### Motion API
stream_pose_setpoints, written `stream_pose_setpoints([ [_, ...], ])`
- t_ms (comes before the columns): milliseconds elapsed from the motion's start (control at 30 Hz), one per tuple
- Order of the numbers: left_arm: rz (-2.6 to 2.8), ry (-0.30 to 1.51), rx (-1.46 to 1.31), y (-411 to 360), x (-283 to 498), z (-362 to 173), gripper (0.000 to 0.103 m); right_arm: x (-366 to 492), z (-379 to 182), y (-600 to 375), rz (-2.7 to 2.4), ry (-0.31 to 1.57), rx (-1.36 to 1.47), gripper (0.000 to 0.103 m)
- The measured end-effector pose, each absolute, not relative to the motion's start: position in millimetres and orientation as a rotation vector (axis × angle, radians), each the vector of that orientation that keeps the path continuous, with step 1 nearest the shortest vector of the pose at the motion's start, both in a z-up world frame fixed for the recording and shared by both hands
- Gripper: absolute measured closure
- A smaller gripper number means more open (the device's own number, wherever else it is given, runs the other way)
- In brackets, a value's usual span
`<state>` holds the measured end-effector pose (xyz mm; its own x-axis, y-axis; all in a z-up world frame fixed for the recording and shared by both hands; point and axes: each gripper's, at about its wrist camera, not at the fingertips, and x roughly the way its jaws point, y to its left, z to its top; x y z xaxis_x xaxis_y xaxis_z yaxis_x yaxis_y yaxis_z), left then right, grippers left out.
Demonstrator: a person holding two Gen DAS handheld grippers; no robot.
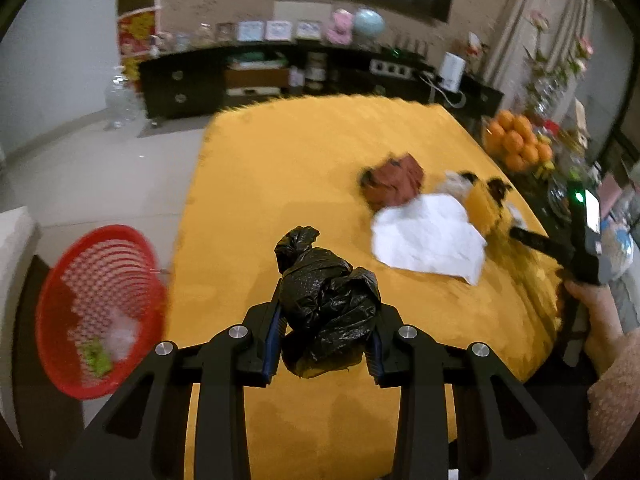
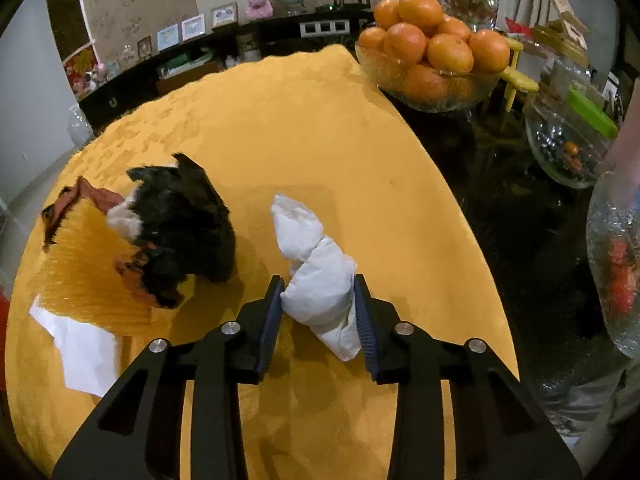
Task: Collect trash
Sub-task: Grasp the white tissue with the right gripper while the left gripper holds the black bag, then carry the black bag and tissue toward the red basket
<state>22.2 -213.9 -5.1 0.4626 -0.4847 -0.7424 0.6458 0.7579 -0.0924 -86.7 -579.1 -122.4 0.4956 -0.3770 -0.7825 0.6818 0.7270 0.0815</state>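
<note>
— How's the clearing-up going?

— Partway, I'd say. The red basket (image 1: 100, 312) beside the table already has a couple of scraps in it, something green and something white. Two more pieces are in hand now.

— Which ones?

— The black plastic bag (image 1: 326, 300), scrunched into a lump, sits squarely between the pads of the left gripper (image 1: 326, 336), which are pinched against both its sides; it looks lifted clear of the yellow tablecloth (image 1: 300, 160). The twisted white wad (image 2: 320, 276) is clamped by the right gripper (image 2: 320, 320), one pad on each flank, its far end sticking out beyond the fingertips and lying low over the cloth.

— And what's left?

— A flat white sheet (image 1: 428, 236), a brown crumpled wrapper (image 1: 394, 184) and a black-and-yellow torn packet (image 2: 180, 228), all bunched together mid-table. Neither held piece has reached the basket yet.

— Anything nearby to mind?

— A glass bowl of oranges (image 2: 432, 48) off to the right, well apart.
</note>
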Motion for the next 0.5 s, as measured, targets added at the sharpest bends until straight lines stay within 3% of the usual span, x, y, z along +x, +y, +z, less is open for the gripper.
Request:
stream_pose_setpoints([
  [500,-0.471,0.722,0.143,-112.1,63.9,42.5,0.071,-60.7,-22.9,-496.5,-0.519,0.68,0.24,0.069],
])
